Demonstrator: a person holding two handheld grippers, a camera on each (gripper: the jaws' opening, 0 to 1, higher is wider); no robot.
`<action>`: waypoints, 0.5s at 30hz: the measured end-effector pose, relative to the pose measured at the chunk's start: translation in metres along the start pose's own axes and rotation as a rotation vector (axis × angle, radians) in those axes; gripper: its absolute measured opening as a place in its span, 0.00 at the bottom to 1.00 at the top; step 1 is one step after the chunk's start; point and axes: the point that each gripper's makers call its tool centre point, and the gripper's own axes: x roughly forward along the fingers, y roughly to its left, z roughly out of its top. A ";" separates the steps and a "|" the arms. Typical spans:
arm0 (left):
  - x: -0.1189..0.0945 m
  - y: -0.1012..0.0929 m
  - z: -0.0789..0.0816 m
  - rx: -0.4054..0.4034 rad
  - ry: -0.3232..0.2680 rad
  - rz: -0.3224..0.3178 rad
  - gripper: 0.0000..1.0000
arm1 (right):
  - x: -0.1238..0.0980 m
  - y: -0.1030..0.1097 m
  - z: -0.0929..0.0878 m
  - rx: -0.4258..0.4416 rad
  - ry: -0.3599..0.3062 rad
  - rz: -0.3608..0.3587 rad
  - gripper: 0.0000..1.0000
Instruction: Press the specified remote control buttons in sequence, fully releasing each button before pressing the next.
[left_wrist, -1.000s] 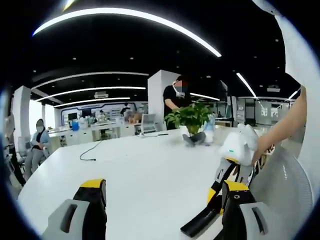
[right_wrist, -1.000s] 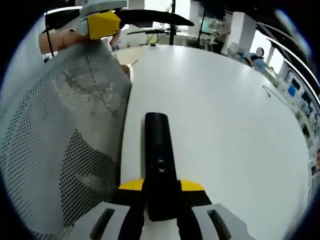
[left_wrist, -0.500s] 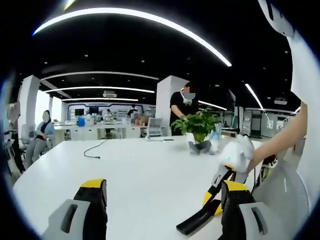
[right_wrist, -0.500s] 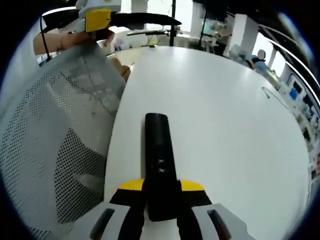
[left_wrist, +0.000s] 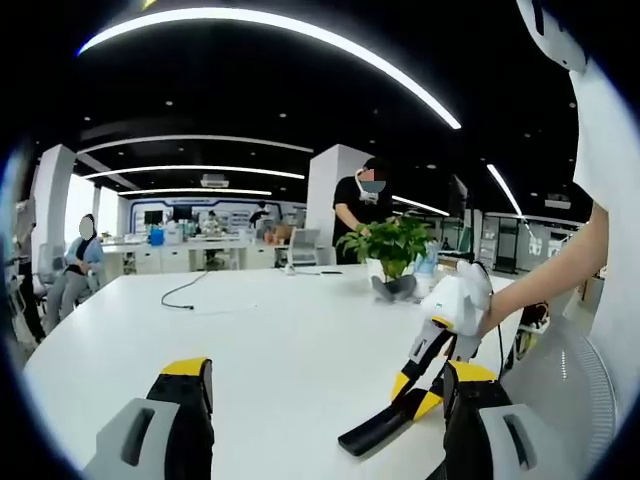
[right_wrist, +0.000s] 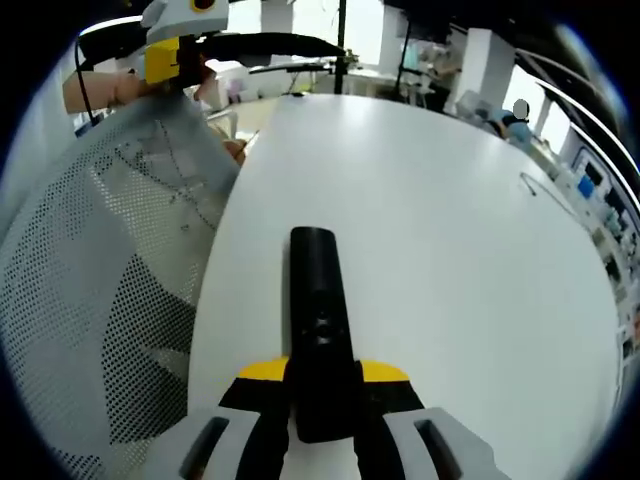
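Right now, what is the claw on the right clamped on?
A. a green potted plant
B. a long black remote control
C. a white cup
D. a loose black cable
B: in the right gripper view the right claw has its jaws shut on the near end of the long black remote control, which sticks out forward over the white table.

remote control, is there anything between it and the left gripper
Nothing visible does. The remote control is clamped in the right gripper. In the left gripper view it lies just inside the open left gripper's right-hand jaw, with bare white table between the jaws.
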 end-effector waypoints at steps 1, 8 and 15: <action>0.000 0.000 -0.001 0.003 0.005 0.001 0.99 | 0.000 -0.001 0.000 -0.002 0.002 0.001 0.21; -0.001 0.000 -0.001 -0.009 0.004 -0.001 0.99 | 0.000 -0.008 0.000 -0.005 0.009 0.003 0.21; -0.001 0.001 -0.001 -0.001 0.007 0.005 0.99 | 0.000 -0.014 0.000 -0.003 0.012 0.004 0.21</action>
